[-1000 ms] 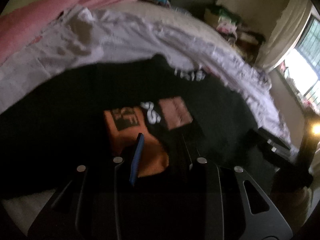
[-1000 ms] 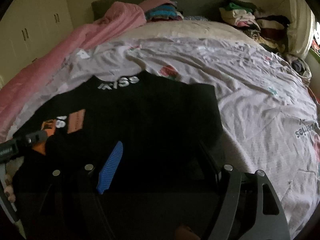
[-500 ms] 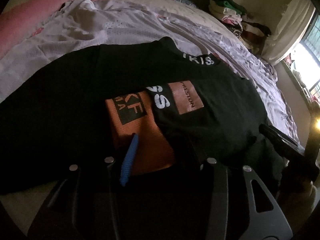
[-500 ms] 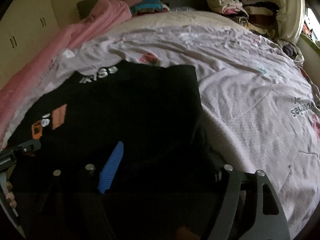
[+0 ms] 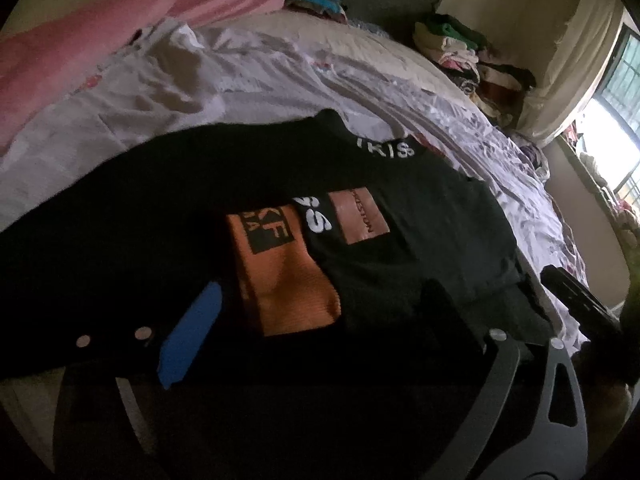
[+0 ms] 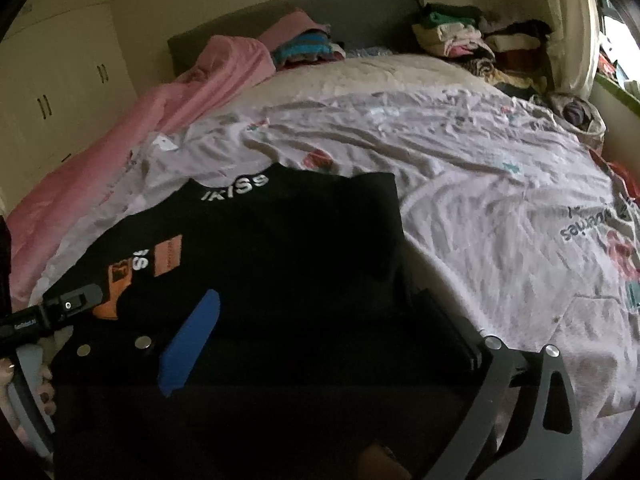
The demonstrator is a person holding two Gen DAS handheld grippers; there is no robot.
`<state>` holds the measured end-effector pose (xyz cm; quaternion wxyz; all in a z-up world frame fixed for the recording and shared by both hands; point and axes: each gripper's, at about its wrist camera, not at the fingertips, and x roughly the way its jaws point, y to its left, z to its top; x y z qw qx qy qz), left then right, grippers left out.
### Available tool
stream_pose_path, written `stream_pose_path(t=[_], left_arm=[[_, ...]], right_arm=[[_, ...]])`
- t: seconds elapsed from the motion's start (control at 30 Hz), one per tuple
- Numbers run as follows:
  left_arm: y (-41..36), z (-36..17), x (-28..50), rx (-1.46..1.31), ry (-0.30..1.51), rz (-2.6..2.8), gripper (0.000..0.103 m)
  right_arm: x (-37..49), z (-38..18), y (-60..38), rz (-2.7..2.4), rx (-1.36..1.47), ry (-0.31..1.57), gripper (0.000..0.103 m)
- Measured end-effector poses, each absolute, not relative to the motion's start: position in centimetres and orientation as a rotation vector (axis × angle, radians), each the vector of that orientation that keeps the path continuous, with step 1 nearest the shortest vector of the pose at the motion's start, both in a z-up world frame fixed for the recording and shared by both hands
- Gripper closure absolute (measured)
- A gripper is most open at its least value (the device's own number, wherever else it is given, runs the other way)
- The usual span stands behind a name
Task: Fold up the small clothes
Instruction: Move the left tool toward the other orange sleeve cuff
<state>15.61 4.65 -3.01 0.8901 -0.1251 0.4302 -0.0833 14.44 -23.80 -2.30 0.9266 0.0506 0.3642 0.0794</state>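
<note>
The bed [image 6: 460, 208], under its pale printed sheet [image 6: 480, 184], fills both views, with a pink blanket [image 6: 160, 108] along the side toward 10 o'clock and stacks of clothes [image 6: 460, 36] at the headboard near 1 o'clock. The black T-shirt [image 6: 288, 240] lies flat on the sheet at the near edge, collar lettering pointing to 12 o'clock, and part of it is already folded over itself, so that the orange print [image 5: 280, 276] is half covered by a black flap.

Compared with a second ago, the left gripper [image 5: 316, 320] has opened: its blue pad then stood close to the other finger over the orange print, and now the jaws stand wide with cloth lying loose beneath them. The right gripper [image 6: 320, 328] has its jaws wide as well, hovering over the shirt's near hem, much as it was before. Both views have steadied and drawn back slightly.

I judge that a side fold has just been released and set down. The next grasp probably comes at the hem, to bring it up toward the collar.
</note>
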Motion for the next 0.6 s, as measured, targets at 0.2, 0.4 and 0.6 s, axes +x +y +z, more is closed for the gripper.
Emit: stream_pose_path(t=[0.2, 0.4, 0.6], left_arm=[[4.7, -1.8, 14.6, -0.207, 0.837, -0.113, 0.010], [5.3, -1.1, 13.4, -0.209, 0.829, -0.092, 0.009], [5.8, -0.9, 12.4, -0.179, 0.830, -0.045, 0.009]], right_arm=[[13.5, -1.1, -23.1, 0.179, 0.089, 0.718, 0.005], [12.6, -0.3, -22.3, 0.198, 0.085, 0.702, 0.005], [11.9, 0.6, -21.0, 0.221, 0.069, 0.684, 0.005]])
